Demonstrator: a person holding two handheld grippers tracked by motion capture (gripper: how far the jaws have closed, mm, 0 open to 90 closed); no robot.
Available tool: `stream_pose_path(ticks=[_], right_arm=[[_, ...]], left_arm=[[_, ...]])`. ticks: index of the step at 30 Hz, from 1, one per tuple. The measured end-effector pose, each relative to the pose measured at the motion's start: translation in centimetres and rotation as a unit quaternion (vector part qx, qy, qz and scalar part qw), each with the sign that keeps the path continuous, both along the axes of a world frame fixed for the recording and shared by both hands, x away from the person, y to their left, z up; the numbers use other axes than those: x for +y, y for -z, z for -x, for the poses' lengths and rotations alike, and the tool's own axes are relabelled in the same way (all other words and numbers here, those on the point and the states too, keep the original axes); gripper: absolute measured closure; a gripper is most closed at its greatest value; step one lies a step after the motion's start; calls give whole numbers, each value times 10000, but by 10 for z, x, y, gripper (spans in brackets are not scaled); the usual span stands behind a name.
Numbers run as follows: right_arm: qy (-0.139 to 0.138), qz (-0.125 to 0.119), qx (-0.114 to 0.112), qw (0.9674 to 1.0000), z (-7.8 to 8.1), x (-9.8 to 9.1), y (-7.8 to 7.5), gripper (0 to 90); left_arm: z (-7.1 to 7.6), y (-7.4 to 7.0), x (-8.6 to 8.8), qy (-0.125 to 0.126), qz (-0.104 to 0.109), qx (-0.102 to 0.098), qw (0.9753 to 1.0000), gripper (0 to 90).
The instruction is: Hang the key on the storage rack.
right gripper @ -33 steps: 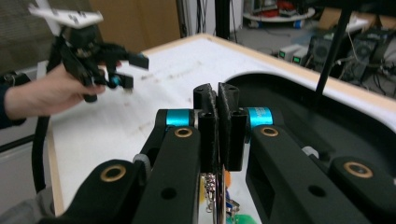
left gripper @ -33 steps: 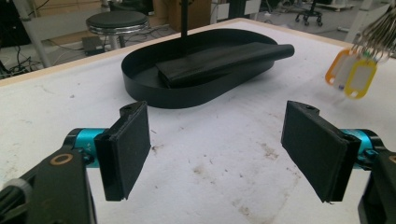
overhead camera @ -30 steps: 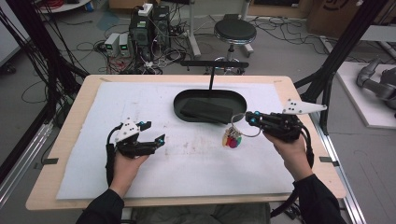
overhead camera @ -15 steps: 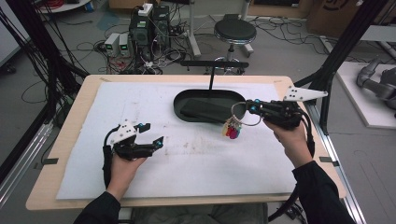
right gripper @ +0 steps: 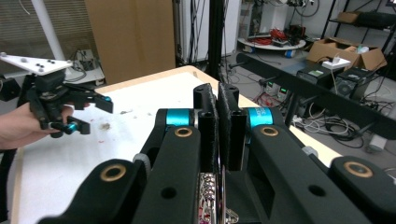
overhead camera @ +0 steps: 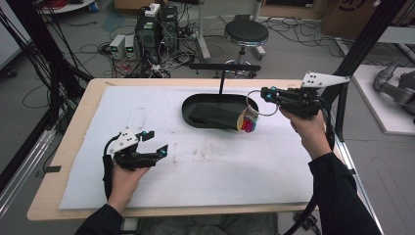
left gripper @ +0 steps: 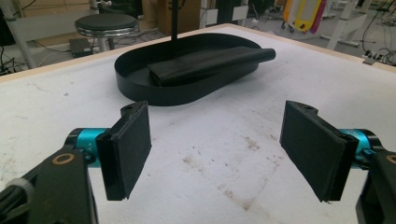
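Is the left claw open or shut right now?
Open. In its own view the left claw has its two black jaws set far apart with only bare white table cover between them, holding nothing.

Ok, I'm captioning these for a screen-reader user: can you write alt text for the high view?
Seen from above, a person's right gripper holds a metal ring of coloured tags up over the right end of a black oval tray on a white-topped table. The left gripper rests open near the table's left front.
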State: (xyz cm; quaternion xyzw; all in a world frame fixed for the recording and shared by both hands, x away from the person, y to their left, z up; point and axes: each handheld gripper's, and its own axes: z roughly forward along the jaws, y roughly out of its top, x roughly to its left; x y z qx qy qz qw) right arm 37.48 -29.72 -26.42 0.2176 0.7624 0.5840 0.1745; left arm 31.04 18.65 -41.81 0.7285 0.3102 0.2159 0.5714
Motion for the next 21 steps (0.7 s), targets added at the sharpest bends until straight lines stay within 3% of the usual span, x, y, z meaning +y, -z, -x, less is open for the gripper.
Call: stream_pose_path(ticks=[7, 21], right_arm=[[32, 31, -18, 10000, -14, 1, -6, 878], [166, 106, 19, 9998, -40, 2, 4, 878]], left_arm=[[4, 0, 4, -21, 15, 3, 10000, 247], [7, 0, 7, -64, 50, 6, 10000, 247]])
